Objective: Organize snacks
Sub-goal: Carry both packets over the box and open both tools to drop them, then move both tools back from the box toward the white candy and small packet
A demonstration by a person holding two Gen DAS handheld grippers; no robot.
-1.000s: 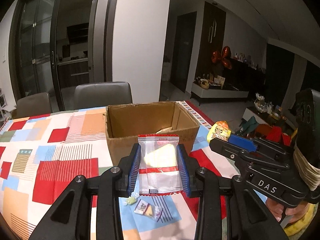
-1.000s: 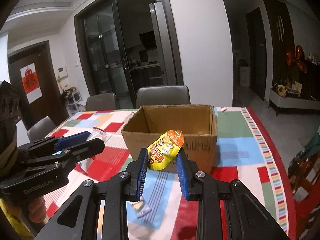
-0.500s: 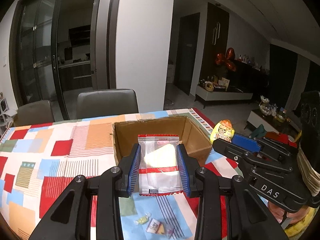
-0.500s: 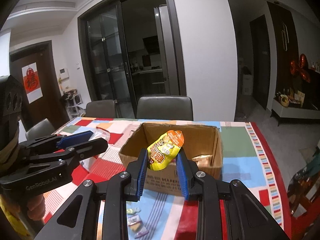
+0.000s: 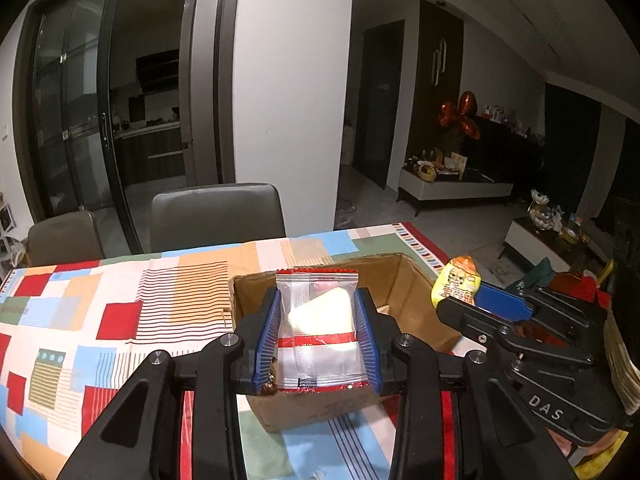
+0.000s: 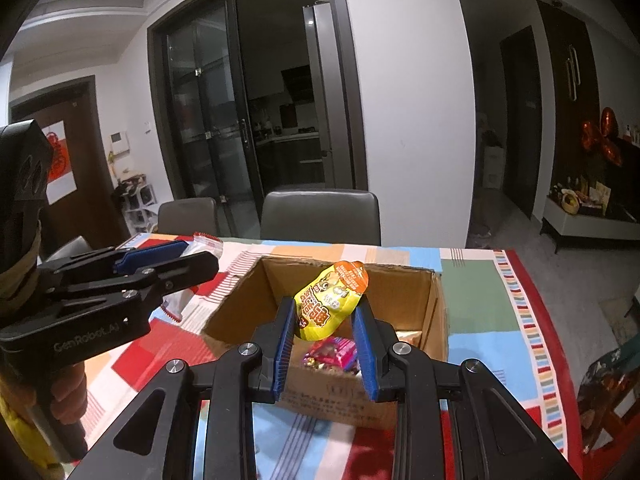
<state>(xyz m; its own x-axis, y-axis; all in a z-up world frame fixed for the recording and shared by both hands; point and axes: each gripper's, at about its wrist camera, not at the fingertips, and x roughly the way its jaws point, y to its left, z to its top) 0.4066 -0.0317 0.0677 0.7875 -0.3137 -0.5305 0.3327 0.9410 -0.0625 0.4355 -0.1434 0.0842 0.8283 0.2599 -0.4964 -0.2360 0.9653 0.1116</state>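
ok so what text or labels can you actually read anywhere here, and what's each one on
"DAS": on the right tool, seen from the left wrist view.
"GenRobot.AI": on the left tool, seen from the right wrist view.
Yellow snack pack: red print, too distorted to read.
Box front: faint print, too blurred.
Red door sign: character partly hidden, unreadable.
Clear packet: no legible text.

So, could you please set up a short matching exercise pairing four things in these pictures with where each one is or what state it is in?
Things:
1. clear packet with red stripes
2. yellow and orange packet
3. cardboard box
4. pink wrapped sweets

Places or states:
A. lying inside the box
B. clamped in the left gripper
C. standing open on the patterned tablecloth
D. clamped in the right gripper

Pairs: 1-B, 2-D, 3-C, 4-A
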